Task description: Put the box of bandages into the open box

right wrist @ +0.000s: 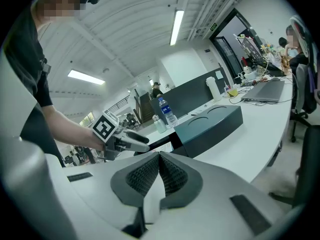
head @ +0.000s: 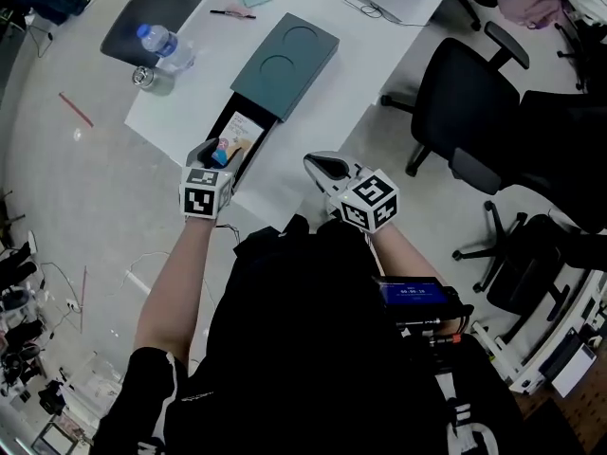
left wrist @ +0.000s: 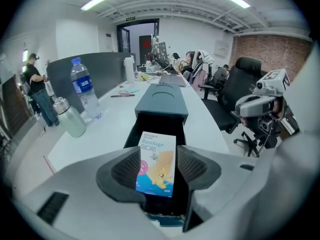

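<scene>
Two pads of the left hand-held gripper [left wrist: 158,156] are clamped on the sides of the box of bandages [left wrist: 156,170], which stands upright over the dark inside of the open box [left wrist: 162,101]; whether it touches the floor there is not clear. The right hand-held gripper [right wrist: 159,155] is clenched on nothing. A good placement would need a low, level descent clear of the walls, with release only once the box rests.
</scene>
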